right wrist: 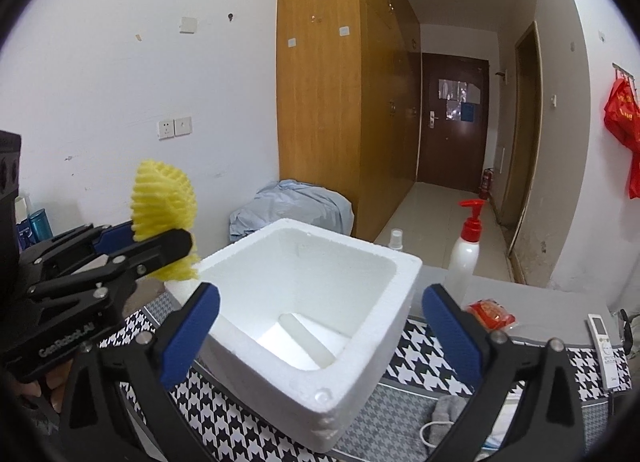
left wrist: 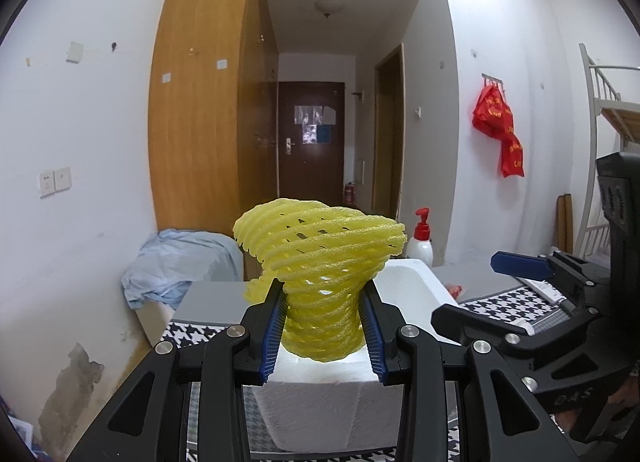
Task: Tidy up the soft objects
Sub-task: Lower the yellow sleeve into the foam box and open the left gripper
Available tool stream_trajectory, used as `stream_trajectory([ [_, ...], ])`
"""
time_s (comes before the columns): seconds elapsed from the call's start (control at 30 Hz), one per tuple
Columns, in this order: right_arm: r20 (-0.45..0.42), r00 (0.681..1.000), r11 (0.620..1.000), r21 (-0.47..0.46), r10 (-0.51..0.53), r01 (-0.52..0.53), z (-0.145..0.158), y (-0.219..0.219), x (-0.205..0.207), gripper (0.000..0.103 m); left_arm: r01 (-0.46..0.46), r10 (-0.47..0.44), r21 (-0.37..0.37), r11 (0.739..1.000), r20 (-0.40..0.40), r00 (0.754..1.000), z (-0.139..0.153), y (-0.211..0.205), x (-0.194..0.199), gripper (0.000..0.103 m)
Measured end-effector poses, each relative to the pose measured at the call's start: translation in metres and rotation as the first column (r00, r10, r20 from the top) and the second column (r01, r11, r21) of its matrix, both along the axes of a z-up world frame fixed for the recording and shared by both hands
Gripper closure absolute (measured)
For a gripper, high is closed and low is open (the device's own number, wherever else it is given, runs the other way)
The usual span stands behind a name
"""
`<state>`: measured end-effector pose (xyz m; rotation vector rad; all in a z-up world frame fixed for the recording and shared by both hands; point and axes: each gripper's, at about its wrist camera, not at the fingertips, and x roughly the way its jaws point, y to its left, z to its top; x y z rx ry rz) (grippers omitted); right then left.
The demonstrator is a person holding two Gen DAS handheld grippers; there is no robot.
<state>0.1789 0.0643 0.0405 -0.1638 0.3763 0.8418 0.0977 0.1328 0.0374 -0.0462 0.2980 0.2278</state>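
My left gripper (left wrist: 325, 322) is shut on a yellow foam net sleeve (left wrist: 320, 262), squeezing its lower part; the top flares out. It hangs above the near left rim of a white foam box (left wrist: 320, 414). In the right wrist view the same sleeve (right wrist: 164, 206) sits in the left gripper (right wrist: 176, 250) at the left, just above the box's (right wrist: 360, 342) left corner. My right gripper (right wrist: 318, 322) is open and empty, its blue pads either side of the box. A white object lies on the box floor (right wrist: 308, 338).
A pump bottle with a red top (right wrist: 466, 250) stands behind the box. A red packet (right wrist: 490, 312), a white remote (right wrist: 602, 336) and a grey cloth with a white cable (right wrist: 448, 414) lie on the houndstooth surface. A blue-grey cloth bundle (right wrist: 288, 202) sits by the wardrobe.
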Motion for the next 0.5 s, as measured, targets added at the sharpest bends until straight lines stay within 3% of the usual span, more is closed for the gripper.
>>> stream_trajectory([
  [0.5, 0.002, 0.997, 0.997, 0.003, -0.072, 0.072, -0.003, -0.029, 0.007, 0.000, 0.042, -0.042, -0.004, 0.999, -0.041, 0.998, -0.003, -0.008, 0.034, 0.065],
])
